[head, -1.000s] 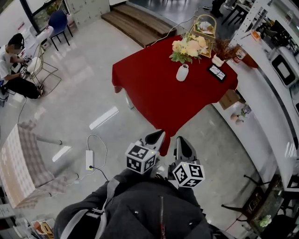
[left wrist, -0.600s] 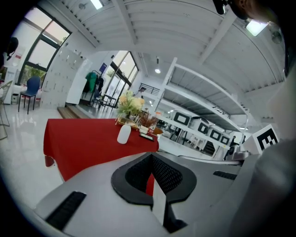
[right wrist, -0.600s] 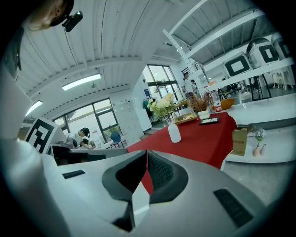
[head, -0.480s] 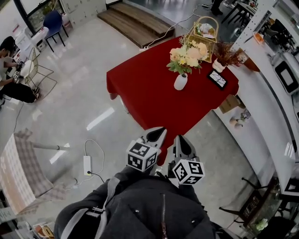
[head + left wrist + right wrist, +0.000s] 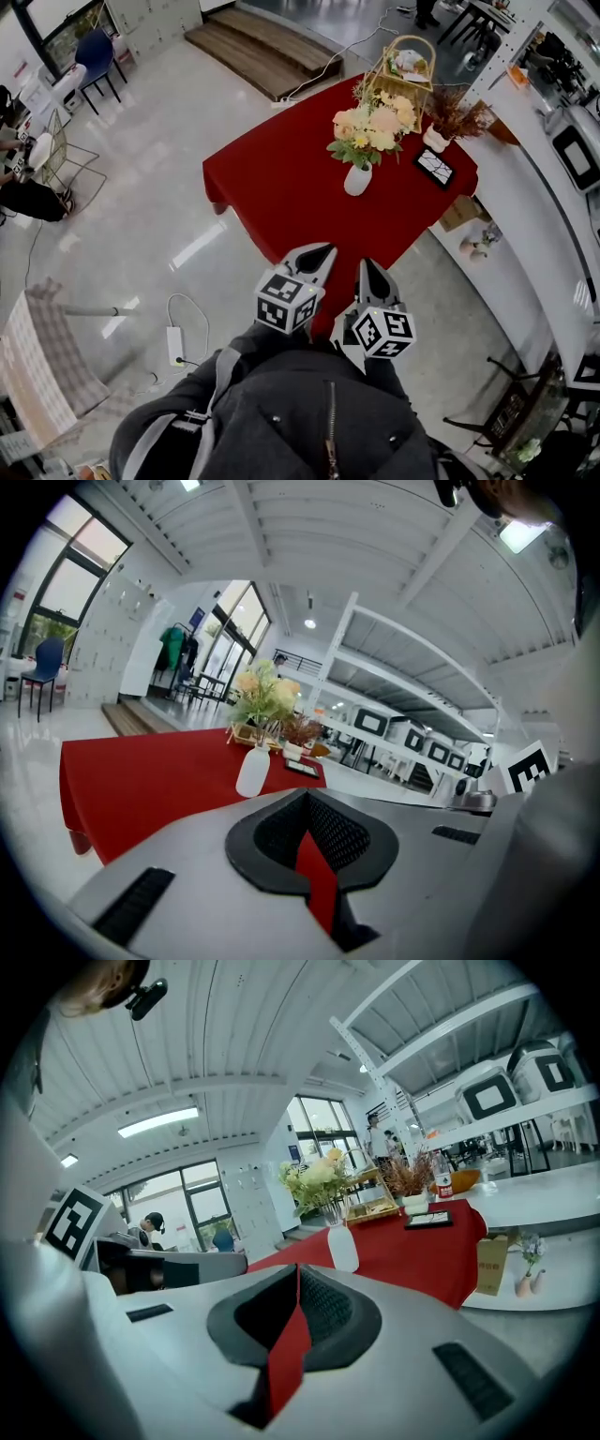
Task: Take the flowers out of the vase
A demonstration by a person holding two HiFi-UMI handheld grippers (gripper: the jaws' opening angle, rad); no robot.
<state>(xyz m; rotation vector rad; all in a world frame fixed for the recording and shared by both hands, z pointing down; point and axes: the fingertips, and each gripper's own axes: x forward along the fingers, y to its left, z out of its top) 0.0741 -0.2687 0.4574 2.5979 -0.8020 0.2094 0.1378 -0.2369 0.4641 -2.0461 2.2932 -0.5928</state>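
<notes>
Red-clothed table (image 5: 272, 192) | flowers (image 5: 368, 127) in vase (image 5: 357, 179), 12 o'clock, well apart | left gripper (image 5: 322, 252), right gripper (image 5: 366, 265): closed, empty, nothing within reach yet.

Bright indoor light, glare on floor (image 5: 199, 246), dark curved fisheye edges

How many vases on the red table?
2. The flower vase is at the table centre; a smaller vase of dried stems is beside the basket, which may hide more.

Head view overhead; gripper views level, toward vase (image 5: 357, 179)
</notes>
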